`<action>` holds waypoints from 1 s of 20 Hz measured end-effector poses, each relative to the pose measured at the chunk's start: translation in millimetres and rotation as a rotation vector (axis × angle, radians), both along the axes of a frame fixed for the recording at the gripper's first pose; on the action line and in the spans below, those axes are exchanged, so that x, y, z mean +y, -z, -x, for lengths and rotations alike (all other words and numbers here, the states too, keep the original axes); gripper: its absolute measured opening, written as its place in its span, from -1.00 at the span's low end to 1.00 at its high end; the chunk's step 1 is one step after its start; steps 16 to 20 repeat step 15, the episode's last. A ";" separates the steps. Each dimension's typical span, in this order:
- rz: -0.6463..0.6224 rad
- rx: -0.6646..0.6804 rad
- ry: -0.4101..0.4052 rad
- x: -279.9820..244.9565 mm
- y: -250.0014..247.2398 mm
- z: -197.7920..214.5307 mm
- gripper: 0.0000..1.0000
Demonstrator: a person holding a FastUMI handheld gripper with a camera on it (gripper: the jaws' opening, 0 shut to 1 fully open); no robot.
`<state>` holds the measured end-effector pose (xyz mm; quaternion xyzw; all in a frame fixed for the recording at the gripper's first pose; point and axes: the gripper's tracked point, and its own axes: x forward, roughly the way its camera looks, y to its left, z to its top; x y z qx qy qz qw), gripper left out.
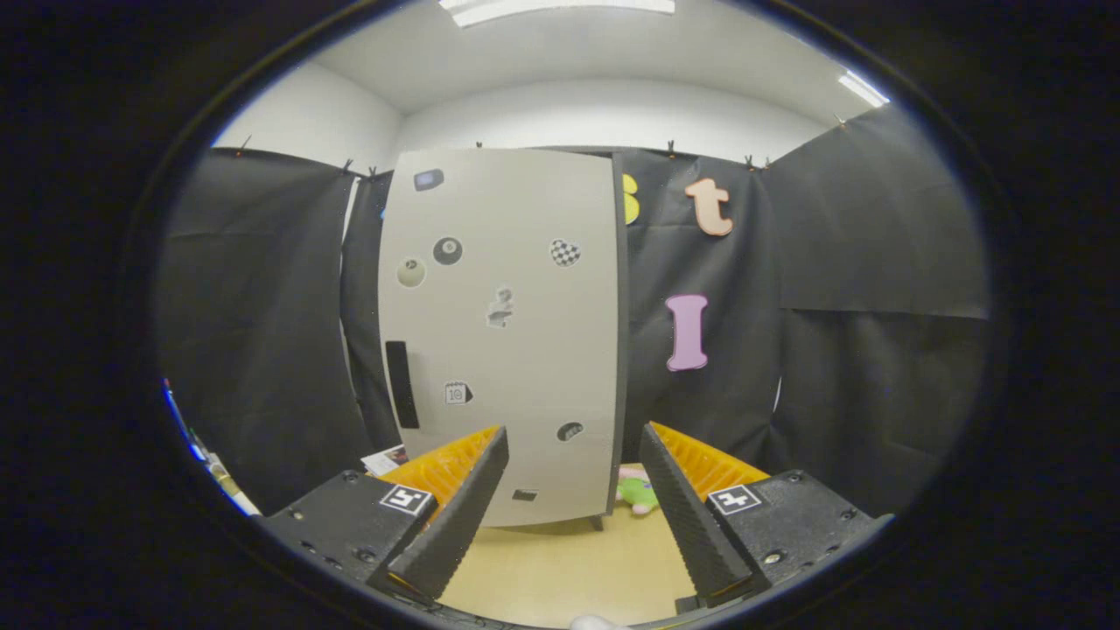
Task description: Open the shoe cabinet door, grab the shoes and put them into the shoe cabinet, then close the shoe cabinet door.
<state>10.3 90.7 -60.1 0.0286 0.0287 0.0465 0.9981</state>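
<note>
shoe cabinet (507, 332) stands shut on tan floor (560, 569); gripper (573, 464) open, empty.

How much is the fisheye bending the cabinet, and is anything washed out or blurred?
Gripper view: the shoe cabinet door bows outward, its side edges curved by the lens; ceiling lights blow out to white glare; the cabinet and its stickers stay sharp; the open claw holds nothing, its close fingers slightly soft; lighting is even, shadows faint.
</note>
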 end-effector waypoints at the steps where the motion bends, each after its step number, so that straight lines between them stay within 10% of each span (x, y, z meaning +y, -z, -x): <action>1: 0.008 -0.001 0.009 -9.1 -2.5 2.8 0.99; 20: 0.008 -0.036 0.025 -35.3 -20.7 12.5 0.99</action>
